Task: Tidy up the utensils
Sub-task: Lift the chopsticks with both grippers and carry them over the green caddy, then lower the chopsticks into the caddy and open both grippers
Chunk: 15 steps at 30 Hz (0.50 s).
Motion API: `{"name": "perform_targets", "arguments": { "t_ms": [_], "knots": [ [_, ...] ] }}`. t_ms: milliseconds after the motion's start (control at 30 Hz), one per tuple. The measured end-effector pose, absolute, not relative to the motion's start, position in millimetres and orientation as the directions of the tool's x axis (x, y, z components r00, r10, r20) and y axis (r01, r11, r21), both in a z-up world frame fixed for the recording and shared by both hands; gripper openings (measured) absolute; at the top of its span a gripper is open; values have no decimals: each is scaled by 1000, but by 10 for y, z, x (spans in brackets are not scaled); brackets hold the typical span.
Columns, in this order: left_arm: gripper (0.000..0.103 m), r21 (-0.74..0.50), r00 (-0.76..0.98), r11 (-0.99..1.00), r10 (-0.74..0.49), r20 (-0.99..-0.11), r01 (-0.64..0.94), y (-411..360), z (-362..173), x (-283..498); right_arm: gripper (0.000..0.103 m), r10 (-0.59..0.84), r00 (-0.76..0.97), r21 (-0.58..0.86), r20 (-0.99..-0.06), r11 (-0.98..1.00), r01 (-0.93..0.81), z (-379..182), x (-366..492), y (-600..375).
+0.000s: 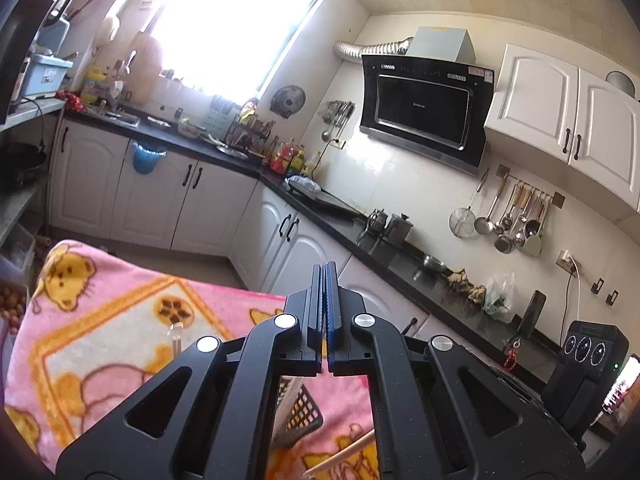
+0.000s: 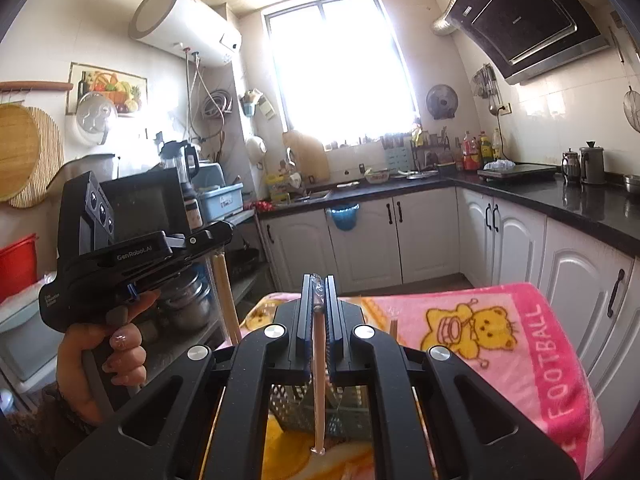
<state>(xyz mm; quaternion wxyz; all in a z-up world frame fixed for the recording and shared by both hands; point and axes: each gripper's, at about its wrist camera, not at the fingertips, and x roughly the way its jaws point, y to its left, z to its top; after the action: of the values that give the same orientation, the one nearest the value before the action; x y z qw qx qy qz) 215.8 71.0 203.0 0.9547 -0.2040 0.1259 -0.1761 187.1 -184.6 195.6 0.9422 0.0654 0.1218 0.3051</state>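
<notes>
Risk at this stage lay mainly with the right gripper [image 2: 319, 292], whose jaws were clamped on a slim, pale chopstick-like utensil [image 2: 319, 380] hanging almost vertically between them; the pinch sat near its upper end, so the long free end could swing or slip out if the hand tilted sharply. In the right wrist view, the left gripper [image 2: 216, 230], held in a hand [image 2: 102, 356], appeared to carry a wooden stick [image 2: 225, 296] hanging below its closed tip, though the contact itself could not be resolved; its own camera showed the jaws fully closed with nothing visible between them. Both sticks hung above or beside the dark mesh utensil basket [image 2: 320, 412], judged the likely destination; a misaligned descent could tip this light basket. It rested on a pink cartoon-print blanket [image 2: 500, 332], a soft surface offering poor stability. A further loose stick [image 1: 344, 454] lay on the blanket. The room was a kitchen with white cabinets [image 2: 424, 236], a black countertop [image 2: 560, 200] and a bright window [image 2: 340, 68].
</notes>
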Motion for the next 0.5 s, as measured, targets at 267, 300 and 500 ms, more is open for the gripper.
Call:
{"name": "perform_targets", "arguments": {
  "t_ms": [267, 300, 500],
  "knots": [
    [0, -423, 918, 861, -371, -143, 282, 740, 2158, 2295, 6, 573, 805, 174, -151, 817, -549, 2136, 1988, -1813],
    [0, -418, 921, 865, -363, -141, 277, 740, 2175, 2318, 5, 569, 809, 169, -147, 821, -546, 2159, 2004, -1805],
    [0, -416, 927, 867, -353, -122, 275, 785, 2221, 2421, 5, 555, 822, 148, -127, 830, -537, 2261, 2095, -1769]
  ]
}}
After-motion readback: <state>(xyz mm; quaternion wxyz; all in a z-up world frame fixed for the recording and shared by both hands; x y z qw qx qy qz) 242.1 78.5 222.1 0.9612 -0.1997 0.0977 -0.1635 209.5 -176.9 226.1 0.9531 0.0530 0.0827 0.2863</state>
